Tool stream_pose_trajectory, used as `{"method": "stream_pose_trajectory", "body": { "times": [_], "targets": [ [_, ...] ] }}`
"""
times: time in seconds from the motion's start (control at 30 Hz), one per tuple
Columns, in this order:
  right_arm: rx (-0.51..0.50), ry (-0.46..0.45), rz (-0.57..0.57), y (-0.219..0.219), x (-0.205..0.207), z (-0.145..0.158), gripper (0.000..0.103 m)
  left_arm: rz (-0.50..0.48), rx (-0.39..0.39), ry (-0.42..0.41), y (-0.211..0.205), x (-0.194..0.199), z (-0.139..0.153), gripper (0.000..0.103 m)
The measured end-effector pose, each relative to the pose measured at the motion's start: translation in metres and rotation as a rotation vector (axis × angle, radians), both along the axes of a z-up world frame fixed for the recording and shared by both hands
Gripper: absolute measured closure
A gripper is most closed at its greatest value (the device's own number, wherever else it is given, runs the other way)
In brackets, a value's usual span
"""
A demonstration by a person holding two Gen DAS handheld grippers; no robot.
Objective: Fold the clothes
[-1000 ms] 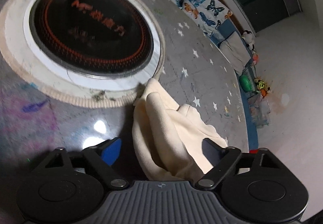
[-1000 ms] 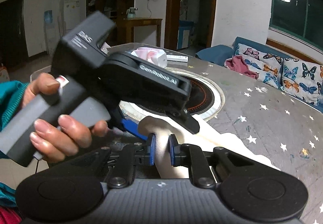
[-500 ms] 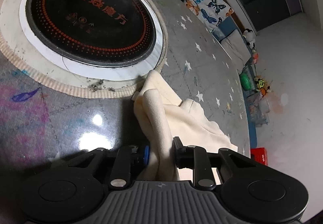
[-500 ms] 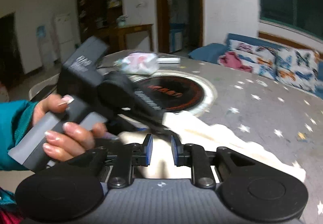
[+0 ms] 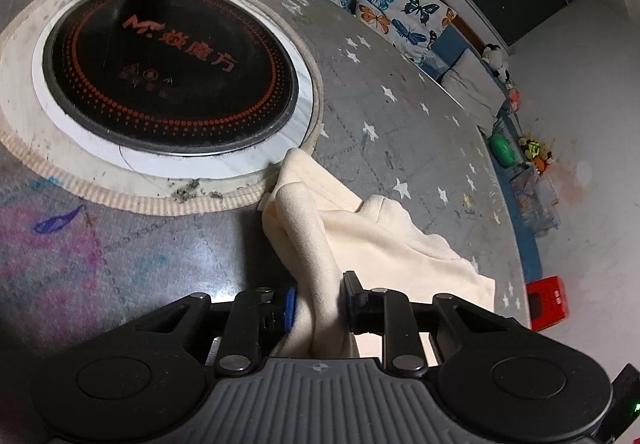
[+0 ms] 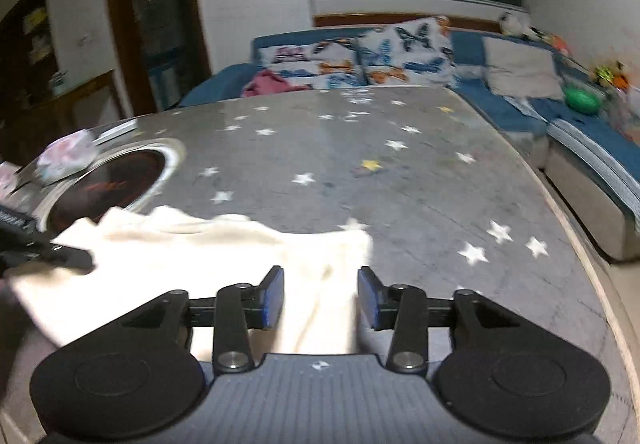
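The left hand-held gripper [image 5: 318, 306] is clamped on a raised fold of the cream garment [image 5: 384, 240] — it lies on the starry counter [image 5: 400, 115] beside the round cooktop [image 5: 168, 67]. The right hand-held gripper [image 6: 321, 296] is opening — cloth between its pads, not pinched.

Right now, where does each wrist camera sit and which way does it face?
Left wrist: on the left gripper, looking down at the cream fleece garment it pinches and the round black cooktop.
Right wrist: on the right gripper, jaws opening, facing the blue sofa.
Shared: garment, cooktop, grey star-print table.
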State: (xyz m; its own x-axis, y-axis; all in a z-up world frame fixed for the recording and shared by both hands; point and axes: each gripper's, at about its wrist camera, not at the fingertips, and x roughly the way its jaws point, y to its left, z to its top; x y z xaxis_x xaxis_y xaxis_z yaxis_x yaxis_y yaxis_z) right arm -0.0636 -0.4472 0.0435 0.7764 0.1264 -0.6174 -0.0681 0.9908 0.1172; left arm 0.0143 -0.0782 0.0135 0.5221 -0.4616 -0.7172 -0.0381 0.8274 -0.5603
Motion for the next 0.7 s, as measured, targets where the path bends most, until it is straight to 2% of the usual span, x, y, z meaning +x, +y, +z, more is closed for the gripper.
{"method": "stream_pose_trajectory", "body": {
  "times": [0.17, 0.27, 0.4, 0.47, 0.6, 0.7],
  "targets": [
    [0.069, 0.029, -0.018, -0.008, 0.012, -0.016, 0.061, -0.016, 0.062, -0.036, -0.007, -0.002, 0.006, 0.078],
    [0.087, 0.025, -0.021, -0.005, 0.013, -0.018, 0.065, -0.026, 0.088, -0.056, -0.011, -0.003, 0.010, 0.078],
    [0.121, 0.025, -0.011, -0.004, 0.013, -0.018, 0.089, -0.043, 0.118, -0.087, -0.017, -0.003, 0.016, 0.079],
    [0.118, 0.016, -0.009, -0.003, 0.011, -0.016, 0.092, -0.062, 0.136, -0.114, -0.022, -0.004, 0.022, 0.080],
    [0.110, -0.034, -0.010, -0.004, 0.005, -0.001, 0.093, -0.101, 0.170, -0.168, -0.034, -0.002, 0.036, 0.082],
    [0.085, -0.074, -0.014, -0.007, 0.002, 0.014, 0.093, -0.129, 0.166, -0.206, -0.046, 0.003, 0.047, 0.083]
  ]
}}
